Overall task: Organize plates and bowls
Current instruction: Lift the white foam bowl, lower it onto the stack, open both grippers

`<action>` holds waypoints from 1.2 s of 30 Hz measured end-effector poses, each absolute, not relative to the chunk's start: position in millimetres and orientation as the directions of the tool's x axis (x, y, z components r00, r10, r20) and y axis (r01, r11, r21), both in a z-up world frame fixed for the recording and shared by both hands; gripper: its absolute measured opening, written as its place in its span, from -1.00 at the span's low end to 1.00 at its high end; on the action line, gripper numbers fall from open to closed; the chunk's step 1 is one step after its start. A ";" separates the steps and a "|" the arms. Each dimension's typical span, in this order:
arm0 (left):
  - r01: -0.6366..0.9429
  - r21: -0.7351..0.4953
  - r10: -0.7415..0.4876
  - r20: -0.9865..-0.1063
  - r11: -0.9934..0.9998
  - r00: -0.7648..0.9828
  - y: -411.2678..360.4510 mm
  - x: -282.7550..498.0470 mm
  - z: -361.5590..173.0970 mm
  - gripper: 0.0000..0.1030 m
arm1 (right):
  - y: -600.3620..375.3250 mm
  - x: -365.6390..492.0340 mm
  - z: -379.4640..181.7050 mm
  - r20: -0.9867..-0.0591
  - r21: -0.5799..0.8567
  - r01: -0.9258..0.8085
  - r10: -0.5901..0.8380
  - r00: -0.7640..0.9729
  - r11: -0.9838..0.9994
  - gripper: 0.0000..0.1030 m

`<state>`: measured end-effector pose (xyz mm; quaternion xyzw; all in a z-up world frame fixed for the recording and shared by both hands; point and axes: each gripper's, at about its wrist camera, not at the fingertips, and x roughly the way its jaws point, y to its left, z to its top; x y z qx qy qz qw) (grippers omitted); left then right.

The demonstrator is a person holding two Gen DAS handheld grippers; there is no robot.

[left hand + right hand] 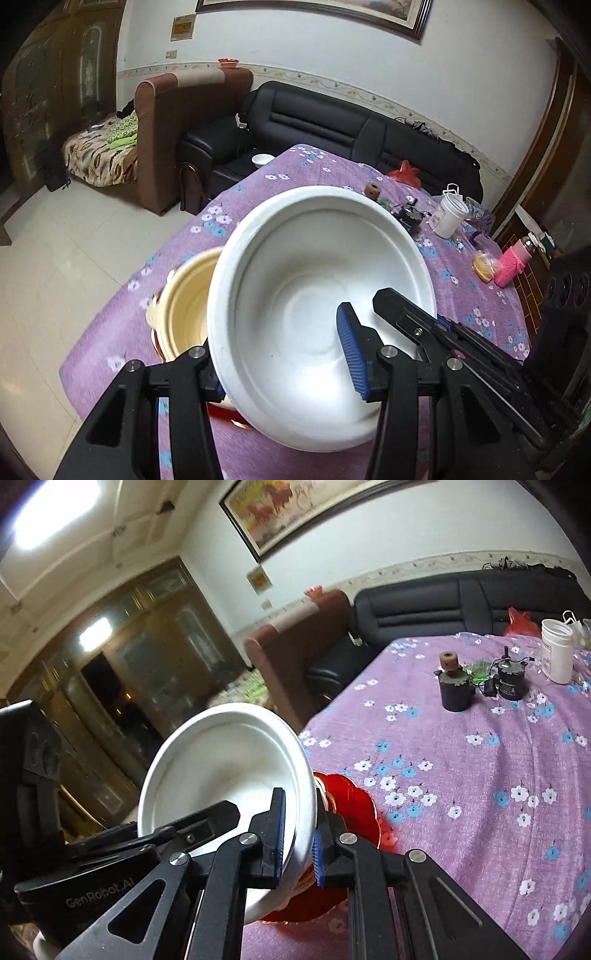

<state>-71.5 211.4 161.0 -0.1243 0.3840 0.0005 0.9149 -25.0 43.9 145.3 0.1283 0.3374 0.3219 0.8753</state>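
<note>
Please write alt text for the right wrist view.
The right gripper pinches the rim of a tilted white bowl above a red plate on a purple floral tablecloth.

The right gripper point(298, 843) is clamped, one blue pad on each face of a white bowl's point(225, 771) rim. The left gripper point(284, 365) straddles the opposite rim, jaws parted, inner pad point(352, 356) standing clear inside the bowl. Both point downward.
</note>
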 end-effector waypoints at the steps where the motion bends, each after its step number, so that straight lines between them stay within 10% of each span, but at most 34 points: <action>1: -0.097 -0.232 -0.100 -0.708 0.968 0.700 216.1 -67.9 158.1 -0.09 | 51.6 -20.9 143.8 -0.530 0.426 -0.472 0.636 0.561 0.772 -0.71; 19: -0.165 -0.325 -0.141 -0.737 0.931 0.661 294.7 -53.7 116.0 0.17 | 126.9 -18.2 114.5 -0.612 0.227 -0.469 0.500 0.613 0.853 -0.68; 29: -0.190 -0.316 -0.085 -0.685 0.930 0.724 291.7 -82.0 134.6 0.34 | 94.7 -44.6 136.6 -0.533 0.253 -0.395 0.468 0.705 0.883 -0.01; 36: -0.326 -0.101 0.226 -0.531 0.940 0.817 247.5 -147.3 163.9 0.92 | 59.6 -103.0 137.9 -0.475 0.256 -0.330 0.416 0.776 0.908 0.35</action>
